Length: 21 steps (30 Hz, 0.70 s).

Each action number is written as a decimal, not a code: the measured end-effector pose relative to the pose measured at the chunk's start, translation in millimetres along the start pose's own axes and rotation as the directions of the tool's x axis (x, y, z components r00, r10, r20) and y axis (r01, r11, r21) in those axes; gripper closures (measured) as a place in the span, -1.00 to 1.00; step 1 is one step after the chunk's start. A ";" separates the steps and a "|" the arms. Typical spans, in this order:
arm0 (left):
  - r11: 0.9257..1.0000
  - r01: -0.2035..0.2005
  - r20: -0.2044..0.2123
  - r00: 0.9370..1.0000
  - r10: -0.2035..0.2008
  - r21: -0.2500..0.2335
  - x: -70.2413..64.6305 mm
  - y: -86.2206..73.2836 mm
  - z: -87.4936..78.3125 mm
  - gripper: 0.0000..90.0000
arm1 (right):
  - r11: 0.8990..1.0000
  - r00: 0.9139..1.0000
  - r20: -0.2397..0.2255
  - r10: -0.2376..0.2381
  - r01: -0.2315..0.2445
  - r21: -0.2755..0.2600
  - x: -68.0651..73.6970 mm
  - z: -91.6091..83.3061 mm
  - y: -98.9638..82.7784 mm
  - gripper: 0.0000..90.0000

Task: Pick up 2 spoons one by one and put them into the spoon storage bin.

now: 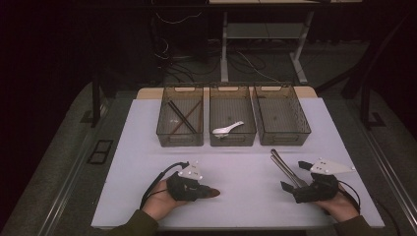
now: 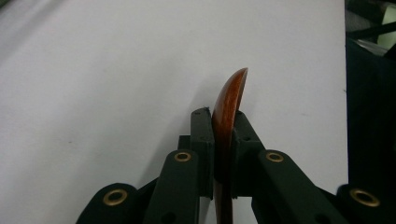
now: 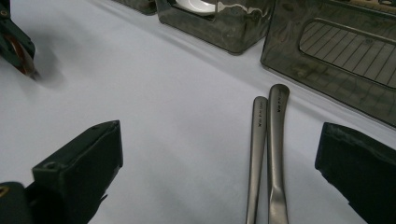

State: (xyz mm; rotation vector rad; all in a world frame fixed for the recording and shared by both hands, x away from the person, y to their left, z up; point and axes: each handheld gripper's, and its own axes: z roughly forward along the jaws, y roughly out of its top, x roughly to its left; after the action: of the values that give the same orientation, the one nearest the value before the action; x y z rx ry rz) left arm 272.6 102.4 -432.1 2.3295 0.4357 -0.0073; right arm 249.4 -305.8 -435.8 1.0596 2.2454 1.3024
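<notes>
Sorting work is in hand on a white table (image 1: 147, 147): three clear bins stand in a row at its far side, taken here as the landmark. The left bin (image 1: 180, 118) holds dark chopsticks (image 1: 183, 118), the middle bin (image 1: 232, 118) a white spoon (image 1: 227, 130), and the right bin (image 1: 281, 118) appears empty.

Left gripper (image 1: 206, 191): jaws nearly closed, clamped on a brown wooden spoon (image 2: 229, 102) held edge-on. The left gripper view shows the pads pressing both faces of it, with the curved tip projecting past the jaws. The spoon sits low over the table, well short of the bins on the near side and roughly in line with the left and middle ones.

Right gripper (image 1: 294, 176): jaws wide apart, holding nothing. Two metal handles (image 3: 267, 140) lie side by side on the table between the open jaws, their ends pointing toward the right bin; whether they belong to one utensil or two cannot be told.

Assessment: the step is carrying the wooden spoon to a bin, most likely the middle one with the other spoon. Recommendations: lift straight up before travelling, since the grip is narrow and on a smooth curved surface; keep the spoon level and clear the near wall of the bin with margin; lower inside before releasing. The right gripper should hold off so it does not disturb the handles.
</notes>
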 end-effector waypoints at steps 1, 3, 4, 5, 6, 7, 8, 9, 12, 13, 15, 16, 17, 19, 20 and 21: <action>1.000 0.007 -0.005 1.000 -0.007 -0.004 0.5 0.6 -1.1 0.82 | 1.000 1.000 -0.001 -0.001 0.001 0.001 -0.1 0.0 0.0 -0.99; 1.000 0.018 -0.017 1.000 -0.019 -0.019 1.6 2.6 -3.4 0.82 | 1.000 1.000 -0.001 -0.003 0.003 0.002 -0.2 0.1 0.1 -0.99; 0.999 0.020 -0.028 0.999 -0.020 -0.027 2.5 4.1 -4.6 0.82 | 1.000 1.000 0.000 -0.003 0.003 0.001 -0.1 0.2 0.1 -0.99; 0.999 0.028 -0.037 0.999 -0.029 -0.035 3.0 5.6 -5.6 0.82 | 1.000 1.000 0.000 0.001 -0.001 0.002 0.3 0.1 0.3 -0.99; 0.999 0.031 -0.045 0.998 -0.033 -0.040 4.3 7.1 -6.8 0.82 | 1.000 1.000 0.000 0.001 -0.001 0.001 0.5 0.0 0.3 -0.99; 0.998 0.040 -0.052 0.998 -0.043 -0.050 5.6 8.4 -7.5 0.82 | 1.000 1.000 0.001 -0.005 0.005 -0.002 0.2 0.0 0.4 -0.99; 0.998 0.043 -0.058 0.997 -0.046 -0.054 6.9 9.8 -8.2 0.82 | 1.000 1.000 0.000 -0.005 0.005 -0.002 0.4 -0.1 0.4 -0.99; 0.997 0.047 -0.063 0.997 -0.051 -0.059 8.0 11.1 -8.5 0.82 | 1.000 1.000 -0.001 -0.002 0.002 -0.002 0.5 -0.3 0.5 -0.99; 0.996 0.057 -0.071 0.996 -0.062 -0.073 11.3 14.3 -9.5 0.82 | 1.000 1.000 -0.002 -0.002 0.002 -0.002 0.5 -0.3 0.4 -0.99; 0.995 0.062 -0.074 0.995 -0.067 -0.076 12.2 15.3 -9.5 0.82 | 1.000 1.000 -0.001 -0.003 0.003 -0.002 0.4 -0.3 0.4 -0.99; 0.994 0.063 -0.079 0.994 -0.070 -0.084 14.0 18.1 -9.5 0.82 | 1.000 1.000 0.000 0.000 0.000 -0.002 0.3 -0.2 0.4 -0.99; 0.994 0.062 -0.081 0.994 -0.069 -0.088 15.1 19.8 -9.7 0.82 | 1.000 1.000 -0.001 0.001 -0.001 -0.003 0.3 -0.1 0.4 -0.99; 0.994 0.064 -0.082 0.994 -0.072 -0.093 16.0 21.8 -9.6 0.82 | 1.000 1.000 -0.001 0.000 0.000 -0.002 0.3 0.0 0.3 -0.99; 0.993 0.066 -0.087 0.993 -0.075 -0.102 17.6 26.5 -9.4 0.82 | 1.000 1.000 0.000 -0.003 0.003 -0.002 0.3 0.2 0.3 -0.99; 0.992 0.067 -0.090 0.993 -0.077 -0.107 18.5 29.1 -9.5 0.82 | 1.000 1.000 -0.001 -0.003 0.003 -0.002 0.4 0.2 0.3 -0.99; 0.991 0.069 -0.091 0.993 -0.079 -0.113 19.4 31.9 -9.2 0.82 | 1.000 1.000 -0.001 -0.003 0.003 -0.002 0.5 0.1 0.3 -0.99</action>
State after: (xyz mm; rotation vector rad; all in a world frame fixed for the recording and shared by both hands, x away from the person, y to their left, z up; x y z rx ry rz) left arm 299.8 93.7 -406.3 2.2112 0.5564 0.0907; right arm 249.3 -305.3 -435.5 1.0544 2.2454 1.3034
